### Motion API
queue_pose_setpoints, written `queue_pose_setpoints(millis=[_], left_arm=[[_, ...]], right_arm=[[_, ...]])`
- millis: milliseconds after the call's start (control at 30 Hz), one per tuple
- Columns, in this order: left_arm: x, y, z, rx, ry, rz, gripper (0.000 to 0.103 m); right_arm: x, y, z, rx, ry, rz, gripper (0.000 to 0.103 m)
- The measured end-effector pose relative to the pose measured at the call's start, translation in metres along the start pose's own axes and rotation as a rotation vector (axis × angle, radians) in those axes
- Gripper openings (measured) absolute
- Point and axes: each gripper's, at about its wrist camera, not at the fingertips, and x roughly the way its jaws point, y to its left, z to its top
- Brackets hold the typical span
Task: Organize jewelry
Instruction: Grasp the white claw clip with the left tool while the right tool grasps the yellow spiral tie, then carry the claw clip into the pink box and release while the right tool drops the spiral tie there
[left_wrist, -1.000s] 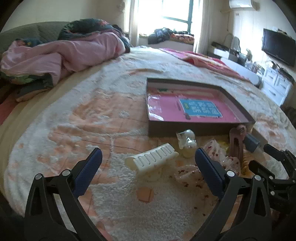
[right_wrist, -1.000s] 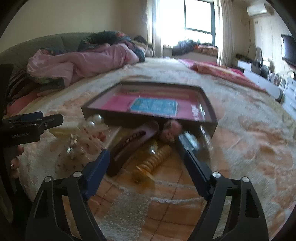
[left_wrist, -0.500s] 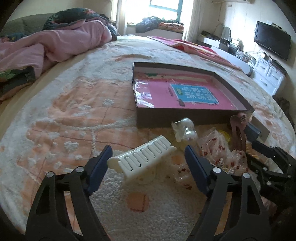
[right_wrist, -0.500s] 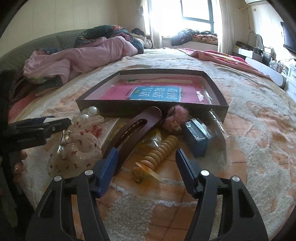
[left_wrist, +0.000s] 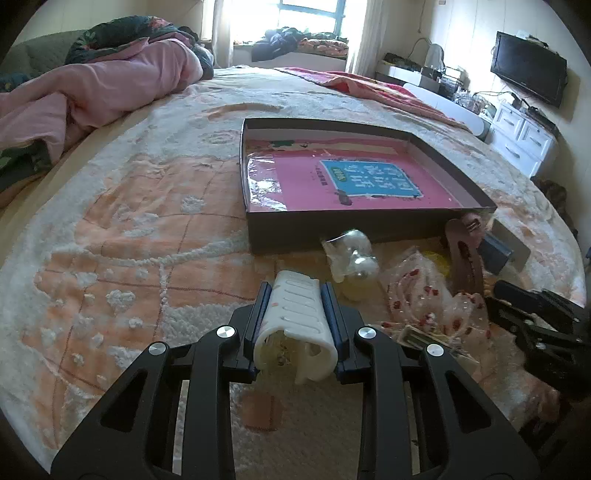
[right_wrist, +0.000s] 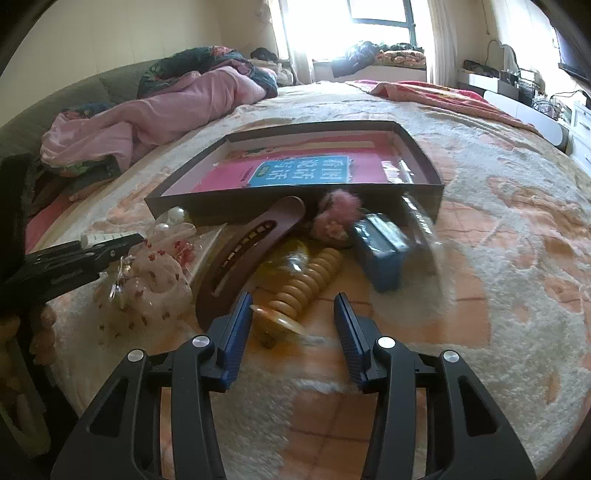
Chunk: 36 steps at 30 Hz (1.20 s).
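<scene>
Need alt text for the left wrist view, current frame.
The left gripper is shut on a white hair clip just above a bedspread. Ahead lies a shallow dark box with a pink book inside; bagged hair accessories and a brown hair clip sit in front of it, with the right gripper at right.
</scene>
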Motion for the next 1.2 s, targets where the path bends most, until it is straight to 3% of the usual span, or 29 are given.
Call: queue_pose_setpoints(millis=[67, 133, 233, 500, 767, 1200], left_arm=[[-0.002, -0.002, 0.0, 0.005, -0.011, 0.01, 0.02], [-0.007, -0.002, 0.0, -0.001, -0.023, 0.0, 0.02], [-0.015, -0.004, -0.001, 0.001, -0.039, 0.009, 0.02], [-0.036, -0.009, -0.001, -0.012, -0.074, 0.009, 0.02], [-0.047, -0.029, 0.01, 0.015, -0.103, -0.016, 0.02], [-0.025, -0.062, 0.049, 0.041, -0.107, -0.029, 0.02]], right_arm=[[0.006, 0.006, 0.0, -0.018, 0.02, -0.027, 0.043], [0.01, 0.009, -0.002, -0.029, 0.029, -0.037, 0.031], [0.006, 0.005, -0.003, -0.031, 0.024, -0.023, 0.029], [-0.026, 0.002, -0.008, -0.058, 0.0, 0.026, 0.028], [-0.07, -0.011, 0.002, -0.064, -0.109, 0.025, 0.028], [-0.066, -0.041, 0.051, -0.087, -0.183, -0.011, 0.028]])
